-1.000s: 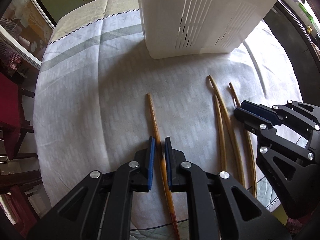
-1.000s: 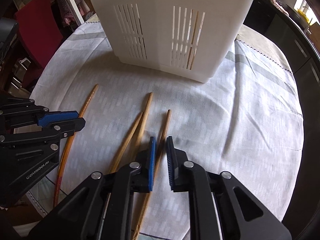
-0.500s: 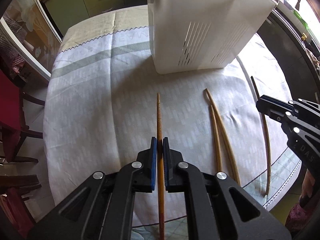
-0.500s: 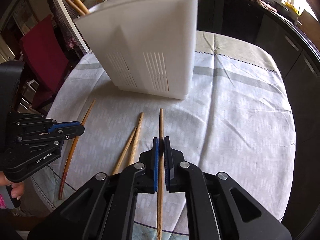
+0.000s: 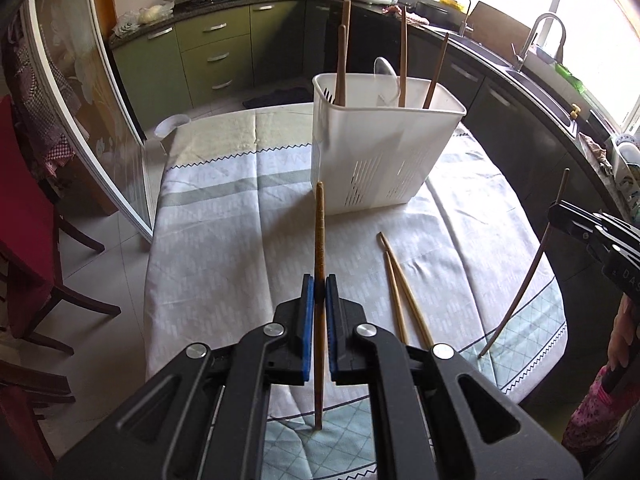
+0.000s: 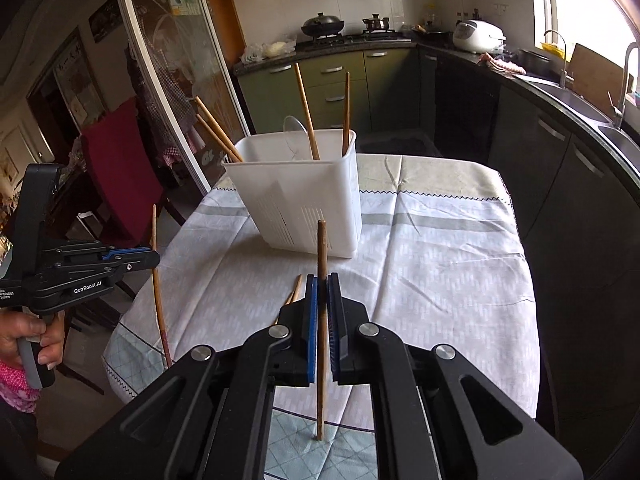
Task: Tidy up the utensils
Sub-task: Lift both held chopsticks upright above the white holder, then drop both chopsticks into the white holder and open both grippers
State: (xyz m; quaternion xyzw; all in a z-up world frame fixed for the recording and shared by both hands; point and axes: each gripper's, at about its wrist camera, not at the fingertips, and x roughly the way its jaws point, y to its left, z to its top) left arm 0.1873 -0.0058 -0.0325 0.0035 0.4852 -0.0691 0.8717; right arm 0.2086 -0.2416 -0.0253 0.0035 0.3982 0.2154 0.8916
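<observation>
My left gripper [image 5: 319, 286] is shut on a reddish-brown chopstick [image 5: 319, 232], held in the air above the table and pointing at the white utensil basket [image 5: 380, 160]. My right gripper [image 6: 322, 286] is shut on a second wooden chopstick [image 6: 321, 248], also lifted. Each gripper shows in the other's view: the right gripper [image 5: 560, 210] at the far right edge, the left gripper [image 6: 154, 258] at the left with its chopstick [image 6: 158, 300]. Two chopsticks [image 5: 400, 284] lie on the cloth between them. The basket [image 6: 296, 192] holds several upright chopsticks and a clear spoon.
The round table [image 5: 224, 232] wears a pale patterned cloth. Red chairs [image 5: 24, 216] stand to its left, near a glass sliding door [image 5: 80, 120]. Dark counters with a sink [image 5: 532, 76] run along the right. A person's hand [image 6: 38, 340] grips the left tool.
Both grippers closed on a chopstick each and rose off the table with them. The views tilted up, so the basket's open top and the kitchen now show.
</observation>
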